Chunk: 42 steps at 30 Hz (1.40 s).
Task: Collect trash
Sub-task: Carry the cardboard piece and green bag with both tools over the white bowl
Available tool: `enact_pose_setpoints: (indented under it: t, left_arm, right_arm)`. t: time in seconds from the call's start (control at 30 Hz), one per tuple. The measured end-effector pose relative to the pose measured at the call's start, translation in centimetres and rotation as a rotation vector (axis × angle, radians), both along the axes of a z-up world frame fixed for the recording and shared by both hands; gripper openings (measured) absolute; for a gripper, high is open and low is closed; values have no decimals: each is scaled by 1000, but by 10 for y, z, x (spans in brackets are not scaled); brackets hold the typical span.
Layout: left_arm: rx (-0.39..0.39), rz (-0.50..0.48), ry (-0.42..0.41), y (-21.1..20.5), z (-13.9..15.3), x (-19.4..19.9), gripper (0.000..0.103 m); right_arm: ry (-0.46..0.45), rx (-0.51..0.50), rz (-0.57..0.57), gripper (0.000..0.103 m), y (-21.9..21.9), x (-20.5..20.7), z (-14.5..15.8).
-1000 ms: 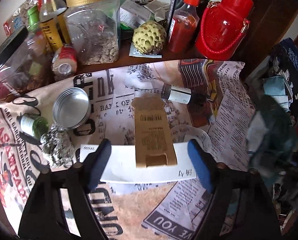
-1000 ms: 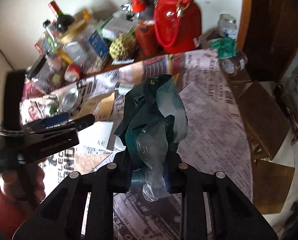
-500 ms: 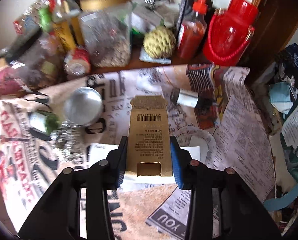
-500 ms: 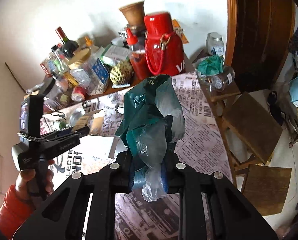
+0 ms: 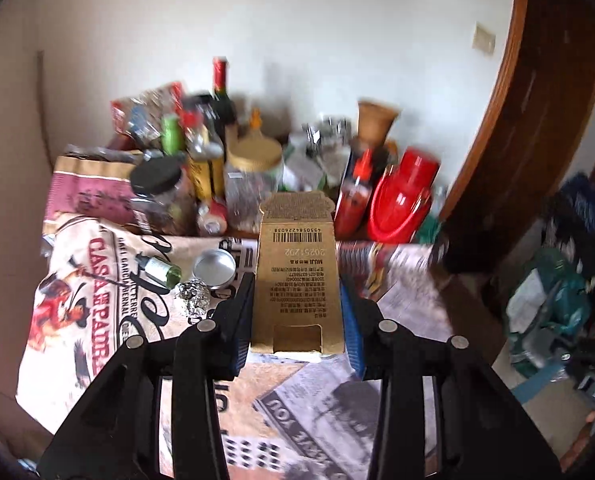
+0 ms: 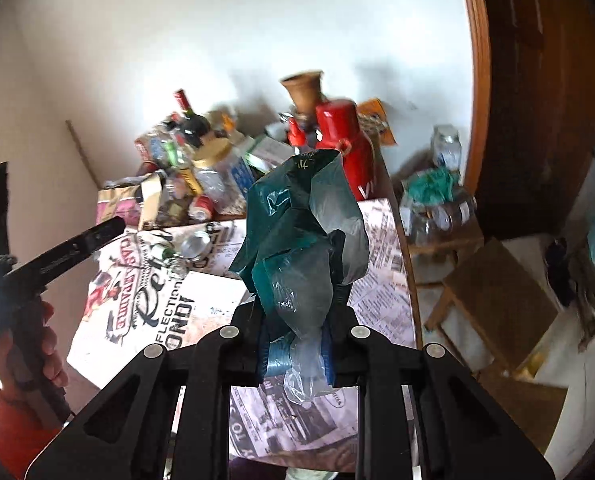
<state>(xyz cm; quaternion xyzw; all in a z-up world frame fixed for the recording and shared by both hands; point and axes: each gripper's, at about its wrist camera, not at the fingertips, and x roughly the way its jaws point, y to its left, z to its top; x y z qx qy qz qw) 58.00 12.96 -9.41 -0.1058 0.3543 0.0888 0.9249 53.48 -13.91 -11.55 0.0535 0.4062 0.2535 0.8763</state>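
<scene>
My left gripper is shut on a flat brown cardboard box with a barcode and holds it up above the table. My right gripper is shut on a crumpled green plastic trash bag, held up off the table's right side. The left gripper also shows at the left of the right wrist view. On the newspaper-print tablecloth lie a foil ball, a round metal tin and a small green bottle.
Jars, bottles, a red jug and a ketchup bottle crowd the table's back by the wall. A wooden door frame stands at the right. Wooden stools and bags sit on the floor to the right.
My left gripper closed on the cardboard box and lifted it off the table, pulling back. My right gripper, still holding the bag, rose and drew back too.
</scene>
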Motion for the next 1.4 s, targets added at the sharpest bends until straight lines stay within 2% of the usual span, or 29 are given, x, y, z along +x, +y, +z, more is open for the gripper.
enact_pose_setpoints:
  t: [0.2, 0.37, 0.57, 0.67, 0.87, 1.07, 1.27, 1.4]
  left_arm:
    - [-20, 75, -66, -23, 28, -59, 39]
    - [8, 98, -91, -29, 44, -101, 39]
    - [7, 79, -134, -24, 57, -143, 39]
    - [7, 39, -157, -18, 60, -167, 39]
    - [-5, -43, -181, -6, 60, -227, 39]
    - [-8, -112, -171, 5, 51, -294, 39]
    - [-19, -152, -130, 11, 37, -336, 39]
    - [-24, -171, -74, 11, 21, -351, 39]
  right_arm:
    - [-58, 24, 95, 18, -6, -13, 20]
    - [-95, 71, 128, 18, -7, -34, 34]
    - [-125, 94, 124, 18, 1, -75, 41]
    - [-140, 81, 102, 18, 8, -103, 42]
    - [-140, 76, 42, 18, 23, -165, 41]
    - [-161, 67, -1, 18, 34, -227, 41]
    - [-129, 56, -36, 18, 41, -271, 31]
    - [-69, 35, -41, 18, 44, -286, 19]
